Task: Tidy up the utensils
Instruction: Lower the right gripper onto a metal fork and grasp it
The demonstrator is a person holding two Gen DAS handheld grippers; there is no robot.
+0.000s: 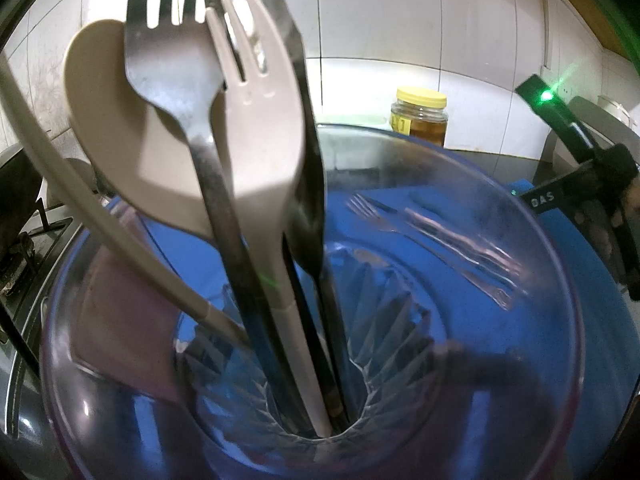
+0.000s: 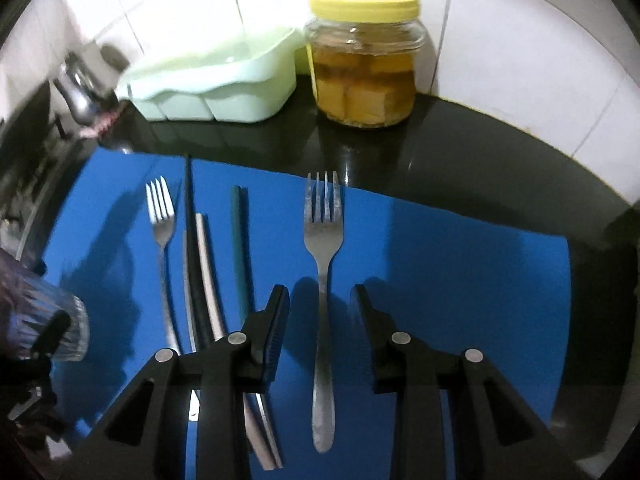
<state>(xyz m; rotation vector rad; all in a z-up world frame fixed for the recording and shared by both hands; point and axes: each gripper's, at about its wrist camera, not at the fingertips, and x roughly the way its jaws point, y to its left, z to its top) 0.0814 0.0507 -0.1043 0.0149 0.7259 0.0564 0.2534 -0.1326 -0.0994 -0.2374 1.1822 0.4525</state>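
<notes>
In the left wrist view a clear ribbed glass fills the frame, holding a beige spoon, a beige fork, a steel fork and dark utensils. My left gripper's fingers show only dimly through the glass wall, so it appears shut on the glass, which also shows in the right wrist view. My right gripper is open, its fingers straddling the handle of a steel fork on the blue mat without touching it. More utensils lie to the left: a small fork, knives, a green stick.
A yellow-lidded jar and a pale green tray stand at the back against the white tiled wall. The black counter surrounds the mat. A stove lies at the left.
</notes>
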